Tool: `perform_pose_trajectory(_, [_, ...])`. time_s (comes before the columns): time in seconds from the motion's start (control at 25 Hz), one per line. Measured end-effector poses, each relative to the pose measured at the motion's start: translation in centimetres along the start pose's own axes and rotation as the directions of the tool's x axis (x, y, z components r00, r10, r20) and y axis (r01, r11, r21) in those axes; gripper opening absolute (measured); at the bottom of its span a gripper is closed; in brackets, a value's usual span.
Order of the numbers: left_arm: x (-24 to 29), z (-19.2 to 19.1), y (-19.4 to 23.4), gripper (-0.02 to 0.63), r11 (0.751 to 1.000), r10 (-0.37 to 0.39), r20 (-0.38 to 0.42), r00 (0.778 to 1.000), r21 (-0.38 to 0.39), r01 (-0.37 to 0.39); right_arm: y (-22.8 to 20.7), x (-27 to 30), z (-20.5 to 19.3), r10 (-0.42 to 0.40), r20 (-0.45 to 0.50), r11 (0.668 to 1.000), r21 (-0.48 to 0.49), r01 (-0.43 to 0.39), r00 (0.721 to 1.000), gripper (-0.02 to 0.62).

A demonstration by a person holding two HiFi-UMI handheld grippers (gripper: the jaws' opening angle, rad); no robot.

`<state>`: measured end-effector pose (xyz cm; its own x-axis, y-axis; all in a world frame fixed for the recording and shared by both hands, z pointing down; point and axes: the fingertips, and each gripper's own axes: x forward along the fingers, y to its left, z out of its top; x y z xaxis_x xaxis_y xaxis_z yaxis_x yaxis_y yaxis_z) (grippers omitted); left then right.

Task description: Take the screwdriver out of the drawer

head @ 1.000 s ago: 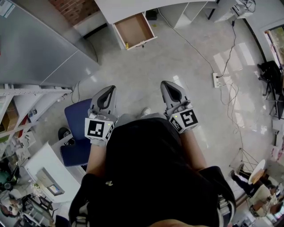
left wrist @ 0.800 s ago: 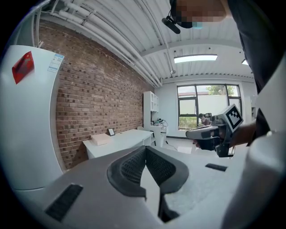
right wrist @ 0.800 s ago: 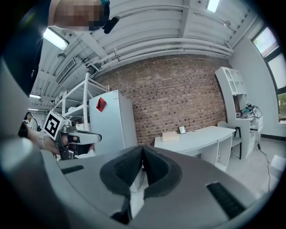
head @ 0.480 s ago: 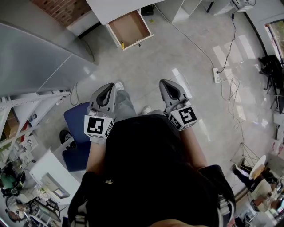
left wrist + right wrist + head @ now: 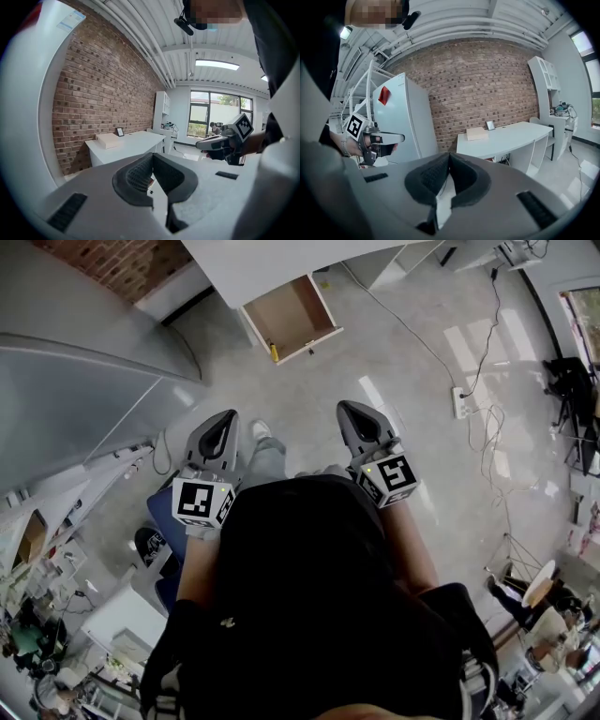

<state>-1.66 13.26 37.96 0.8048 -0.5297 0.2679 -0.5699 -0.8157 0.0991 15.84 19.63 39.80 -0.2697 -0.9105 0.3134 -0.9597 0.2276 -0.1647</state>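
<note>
Reaching the open drawer (image 5: 292, 311) comes first: it stands well ahead of both pairs of fingers, pulled out from the white desk (image 5: 272, 263). A small yellow thing, likely the screwdriver (image 5: 274, 352), lies in the corner nearest the left fingers. The left gripper (image 5: 225, 418) and right gripper (image 5: 354, 412) both have fingers pressed together on nothing. Spread one pair only above that corner, then pinch the handle clear of the drawer wall.

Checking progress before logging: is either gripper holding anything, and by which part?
Nothing is held. The left gripper and right gripper are both shut and empty; the open drawer is far ahead.
</note>
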Motion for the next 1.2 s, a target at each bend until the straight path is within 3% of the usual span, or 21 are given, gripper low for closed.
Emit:
perform_pose_trajectory(0.28, [2.3,0.3,6.9,0.003,0.999,-0.054,-0.042,0.998,0.002,0.055,-0.2,8.2,0.0,-0.043,-0.078,0.999,0.016,0.044,0.996,0.009])
perform_pose_trajectory(0.6, [3.9,-0.2,10.1,0.003,0.998,-0.063,-0.098,0.993,-0.021,0.061,-1.4,14.7,-2.7,-0.027,-0.212,0.998,0.046,0.037,0.977,0.018])
perform_pose_trajectory(0.8, [4.8,-0.8,12.0,0.003,0.999,-0.003,-0.132,0.991,-0.050,-0.003,-2.6,18.7,-5.3,0.028,-0.315,0.998,0.054,-0.012,0.949,0.102])
perform_pose_trajectory(0.96, [5.1,-1.8,13.4,0.003,0.992,0.062,-0.163,0.985,-0.096,-0.078,-3.6,21.9,-7.5,0.064,-0.382,0.998,0.050,-0.048,0.922,0.133])
perform_pose_trajectory(1.2, [5.6,-3.0,14.7,0.003,0.973,0.160,-0.214,0.964,-0.128,-0.190,-5.2,26.3,-12.6,0.129,-0.520,0.991,0.055,-0.118,0.844,0.175])
